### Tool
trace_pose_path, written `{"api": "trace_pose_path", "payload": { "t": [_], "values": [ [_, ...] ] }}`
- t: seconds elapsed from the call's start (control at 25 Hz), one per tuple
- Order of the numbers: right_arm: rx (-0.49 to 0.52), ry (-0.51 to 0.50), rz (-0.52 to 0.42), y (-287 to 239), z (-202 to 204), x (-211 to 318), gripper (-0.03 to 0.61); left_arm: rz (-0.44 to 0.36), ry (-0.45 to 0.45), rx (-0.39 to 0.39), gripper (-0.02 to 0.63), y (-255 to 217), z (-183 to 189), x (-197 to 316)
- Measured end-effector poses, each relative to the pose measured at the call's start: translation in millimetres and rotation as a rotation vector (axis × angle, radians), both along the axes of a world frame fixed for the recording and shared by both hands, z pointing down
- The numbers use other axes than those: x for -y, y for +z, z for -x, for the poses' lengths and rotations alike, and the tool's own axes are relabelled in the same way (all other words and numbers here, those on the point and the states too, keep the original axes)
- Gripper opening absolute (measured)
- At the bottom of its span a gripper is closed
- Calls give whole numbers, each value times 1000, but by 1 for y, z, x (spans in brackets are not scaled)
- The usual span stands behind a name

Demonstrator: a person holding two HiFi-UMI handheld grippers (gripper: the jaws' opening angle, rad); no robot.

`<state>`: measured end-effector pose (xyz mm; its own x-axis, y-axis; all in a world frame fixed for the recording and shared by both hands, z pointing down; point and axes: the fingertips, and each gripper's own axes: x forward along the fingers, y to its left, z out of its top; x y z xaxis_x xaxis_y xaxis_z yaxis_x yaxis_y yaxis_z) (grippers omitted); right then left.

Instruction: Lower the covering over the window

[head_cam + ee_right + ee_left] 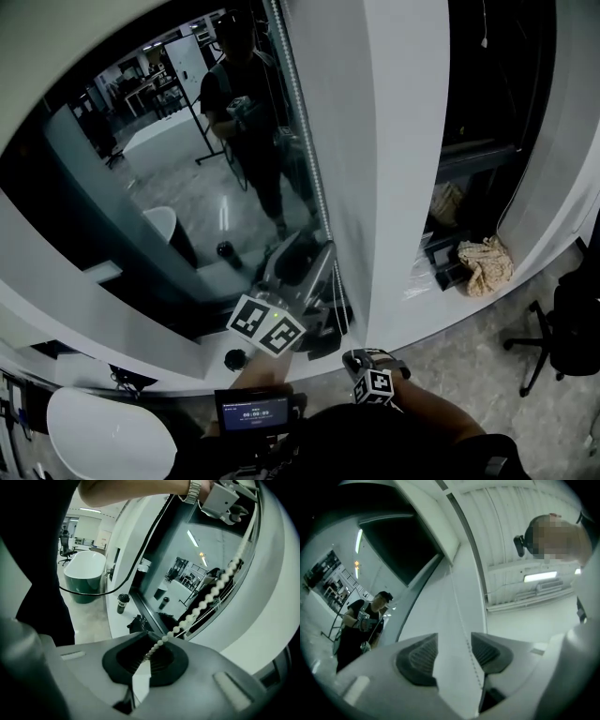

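At far left stands a white bathtub (103,436); what it holds cannot be made out. A dark lidded cup (234,358) stands on the floor below the window (169,197), its contents hidden. The dark glass reflects a person (239,103) standing in a lit room. The left gripper (453,654) points up along the white window frame (375,141) with its jaws spread; the bead chain (314,187) runs up between the ribbed pads (423,654), which do not press on it. Lower and just to the right, the right gripper (147,657) has its jaws pressed together, pinching the same chain, which rises taut from the grip beside the window's right edge. The covering itself cannot be picked out. Further right, a dark alcove (487,103) holds a crumpled cloth (486,264) on its ledge. An office chair (548,328) stands at far right.
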<state>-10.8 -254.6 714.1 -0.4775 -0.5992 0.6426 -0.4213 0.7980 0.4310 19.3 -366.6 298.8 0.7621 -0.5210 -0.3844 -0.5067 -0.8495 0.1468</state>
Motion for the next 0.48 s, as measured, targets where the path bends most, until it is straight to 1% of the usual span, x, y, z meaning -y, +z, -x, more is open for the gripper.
{"api": "trace_pose_path", "payload": {
  "t": [0.04,0.08,0.16,0.2,0.28,0.32,0.4,0.48],
  "values": [
    [0,-4,6,2,0,-1,0,0,22,-7,234,-1,-1,-1],
    [2,-7,13,3,1,-2,0,-6,55,-11,260,-3,-5,-5],
    [6,-16,24,5,2,-5,0,-28,110,-13,268,-7,-16,-15],
    [8,-23,28,6,2,-5,0,-29,118,-10,262,-7,-20,-16],
    [13,-39,33,6,5,-6,0,-2,110,-4,219,-4,-25,-11],
    [16,-46,34,5,7,-7,0,17,102,-3,170,-1,-25,-6],
    [19,-52,38,5,7,-7,0,49,96,-10,18,2,-22,1],
    [17,-44,48,7,3,-7,1,60,120,-28,6,2,-20,1]
  ]
}}
